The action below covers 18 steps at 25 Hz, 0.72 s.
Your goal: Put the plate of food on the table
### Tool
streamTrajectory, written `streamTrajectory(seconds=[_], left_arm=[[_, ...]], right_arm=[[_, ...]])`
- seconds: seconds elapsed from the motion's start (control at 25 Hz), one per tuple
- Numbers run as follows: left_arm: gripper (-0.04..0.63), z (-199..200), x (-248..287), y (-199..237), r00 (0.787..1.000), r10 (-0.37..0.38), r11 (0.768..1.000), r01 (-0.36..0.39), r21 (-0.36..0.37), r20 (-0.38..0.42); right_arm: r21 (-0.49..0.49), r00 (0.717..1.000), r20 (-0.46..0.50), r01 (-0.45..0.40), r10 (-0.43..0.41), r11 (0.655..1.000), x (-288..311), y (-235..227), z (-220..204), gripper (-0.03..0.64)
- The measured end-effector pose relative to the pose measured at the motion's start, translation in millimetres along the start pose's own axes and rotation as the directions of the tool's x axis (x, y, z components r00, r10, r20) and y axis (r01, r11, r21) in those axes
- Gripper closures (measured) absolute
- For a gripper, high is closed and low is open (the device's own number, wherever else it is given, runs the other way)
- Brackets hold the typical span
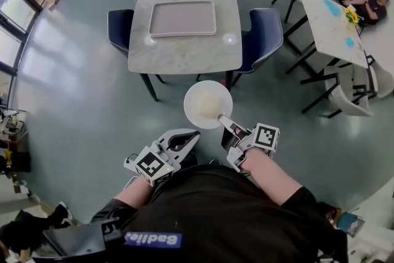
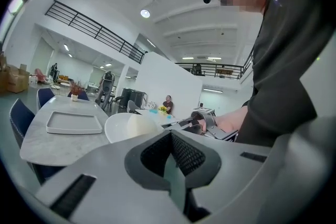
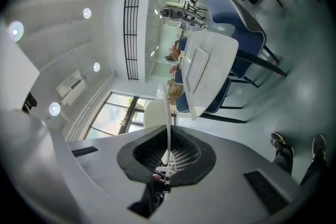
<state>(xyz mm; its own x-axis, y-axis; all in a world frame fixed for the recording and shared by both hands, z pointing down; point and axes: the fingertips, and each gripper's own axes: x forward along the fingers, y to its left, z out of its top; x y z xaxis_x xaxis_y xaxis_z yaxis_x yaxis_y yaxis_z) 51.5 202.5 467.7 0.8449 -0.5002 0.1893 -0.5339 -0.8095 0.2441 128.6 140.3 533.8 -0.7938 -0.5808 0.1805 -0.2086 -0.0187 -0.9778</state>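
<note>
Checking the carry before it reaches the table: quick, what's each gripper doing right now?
Left gripper: shut, nothing between its jaws.
Right gripper: shut on the rim of the round white plate, which carries pale food.

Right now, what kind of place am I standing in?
Probably a canteen or break area in a big open hall: a stone-topped dining table with blue chairs, a second table with a person seated at it, and an upper-floor railing overhead.
</note>
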Motion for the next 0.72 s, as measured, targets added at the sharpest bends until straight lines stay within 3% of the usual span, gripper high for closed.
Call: streamTrajectory(seconds=[0.72], left_arm=[[0.591, 43, -12, 135, 0.986, -0.167, 0.985, 0.167, 0.041, -0.006]], right_arm=[[0.062, 0.989, 0.137, 0.043, -0.051, 0.997, 120, 11, 44, 0.598]])
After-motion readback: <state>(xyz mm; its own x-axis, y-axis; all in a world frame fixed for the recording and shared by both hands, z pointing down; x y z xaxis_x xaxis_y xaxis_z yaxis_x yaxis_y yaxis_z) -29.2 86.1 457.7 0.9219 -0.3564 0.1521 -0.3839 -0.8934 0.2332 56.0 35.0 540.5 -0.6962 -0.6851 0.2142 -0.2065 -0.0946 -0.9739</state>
